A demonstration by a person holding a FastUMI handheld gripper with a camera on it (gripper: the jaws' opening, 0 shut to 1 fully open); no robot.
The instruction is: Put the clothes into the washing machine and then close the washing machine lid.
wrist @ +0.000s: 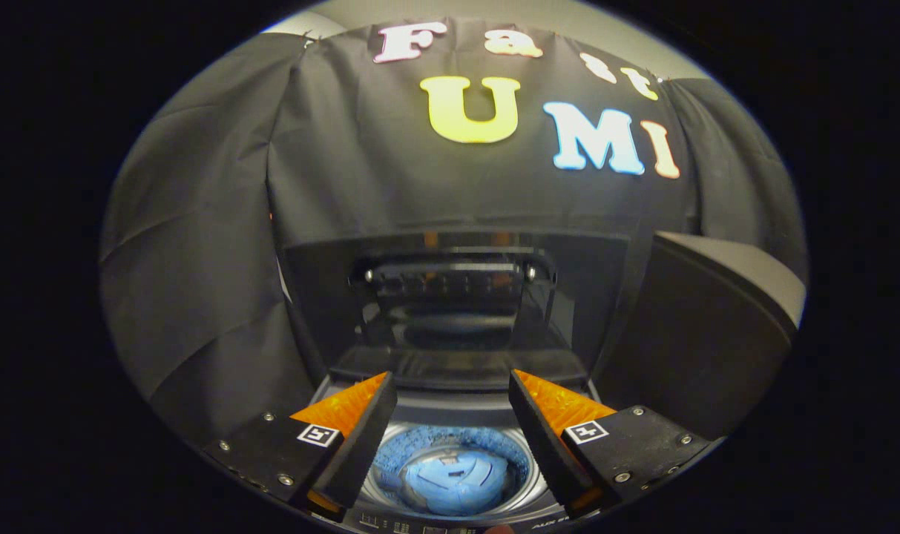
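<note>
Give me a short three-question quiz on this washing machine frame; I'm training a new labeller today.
1. True or false: the washing machine lid is already shut.
2. What lies in the drum? A) a light blue garment B) a red towel C) nothing
3. Fill in: the gripper fingers are ____ , gripping nothing.

Key:
1. False; the lid stands raised behind the opening.
2. A; the light blue garment sits at the bottom of the drum, seen between the fingers.
3. open
</note>
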